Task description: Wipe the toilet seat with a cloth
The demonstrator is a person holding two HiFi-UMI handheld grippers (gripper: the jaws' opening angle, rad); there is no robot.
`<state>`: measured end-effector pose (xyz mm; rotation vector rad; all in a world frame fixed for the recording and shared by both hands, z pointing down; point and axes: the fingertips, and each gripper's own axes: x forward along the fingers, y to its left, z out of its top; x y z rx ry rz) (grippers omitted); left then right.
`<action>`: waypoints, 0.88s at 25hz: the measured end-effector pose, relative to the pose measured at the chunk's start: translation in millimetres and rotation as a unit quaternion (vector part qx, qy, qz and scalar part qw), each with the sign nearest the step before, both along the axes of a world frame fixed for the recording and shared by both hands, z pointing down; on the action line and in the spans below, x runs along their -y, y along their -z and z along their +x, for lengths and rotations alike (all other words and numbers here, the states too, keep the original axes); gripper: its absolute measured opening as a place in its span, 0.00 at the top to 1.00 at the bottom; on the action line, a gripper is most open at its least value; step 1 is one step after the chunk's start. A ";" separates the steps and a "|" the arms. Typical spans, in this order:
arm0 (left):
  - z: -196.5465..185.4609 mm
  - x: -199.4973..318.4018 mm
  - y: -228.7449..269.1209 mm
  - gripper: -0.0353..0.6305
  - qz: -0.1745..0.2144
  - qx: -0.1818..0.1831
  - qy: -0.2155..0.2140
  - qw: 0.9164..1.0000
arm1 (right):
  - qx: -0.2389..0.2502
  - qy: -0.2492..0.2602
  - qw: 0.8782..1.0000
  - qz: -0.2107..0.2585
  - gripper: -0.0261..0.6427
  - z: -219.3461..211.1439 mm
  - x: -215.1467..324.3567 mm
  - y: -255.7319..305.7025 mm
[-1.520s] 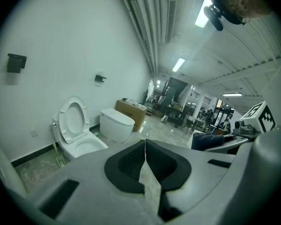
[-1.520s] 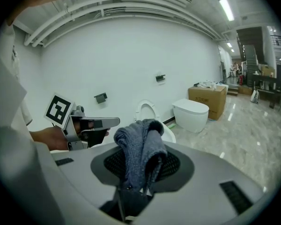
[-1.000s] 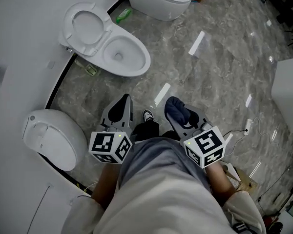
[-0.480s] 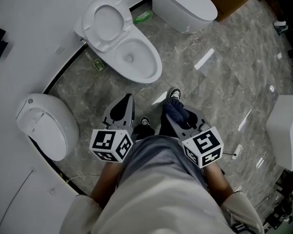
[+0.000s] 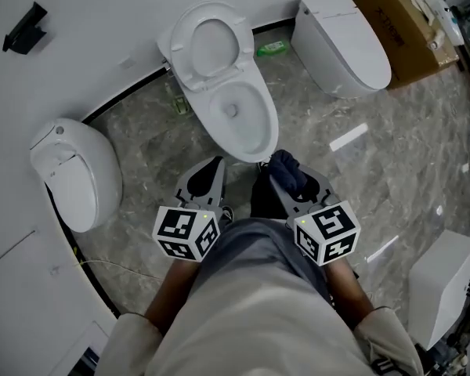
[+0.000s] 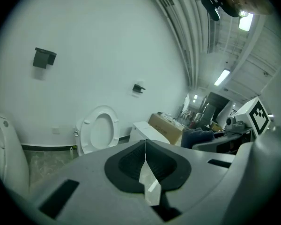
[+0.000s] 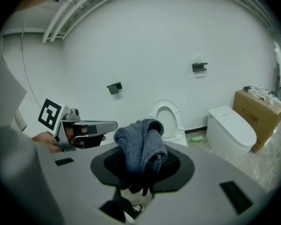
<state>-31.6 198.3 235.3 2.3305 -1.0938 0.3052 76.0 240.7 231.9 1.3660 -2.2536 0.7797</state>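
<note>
**Cloth held short of the open toilet; 3 toilets along the wall**

3 toilets stand along the wall. The middle toilet [image 5: 241, 120] is open with its seat [image 5: 189, 49] raised. The left toilet [image 5: 70, 171] and the right toilet [image 5: 345, 41] are closed. 1 cardboard box [image 5: 403, 26] stands beside the right toilet, and 1 green bottle [image 5: 272, 48] lies at the wall.

There are 2 tongs. The left tongs [image 5: 214, 167] are pressed together and hold nothing. The right tongs [image 5: 280, 180] pinch 1 dark cloth [image 5: 291, 171], which is just before the middle bowl's near rim.

Bare marble floor [image 5: 141, 131] lies open on both sides of that bowl. A white unit [image 5: 442, 288] is cut off at the frame's edge. The person's torso hides the floor below the tongs.
</note>
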 end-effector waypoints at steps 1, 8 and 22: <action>5.8 7.7 -1.4 0.93 -0.001 0.004 0.011 1.000 | 0.002 0.009 1.000 -0.002 0.80 7.6 11.8 -1.9; 48.1 64.7 7.1 0.93 0.004 0.008 0.087 0.996 | 0.002 0.086 0.996 -0.004 0.80 52.3 91.0 -1.1; 93.6 144.5 -1.8 0.93 -0.004 0.026 0.200 0.979 | 0.025 0.106 0.993 -0.033 0.81 111.6 212.2 -31.6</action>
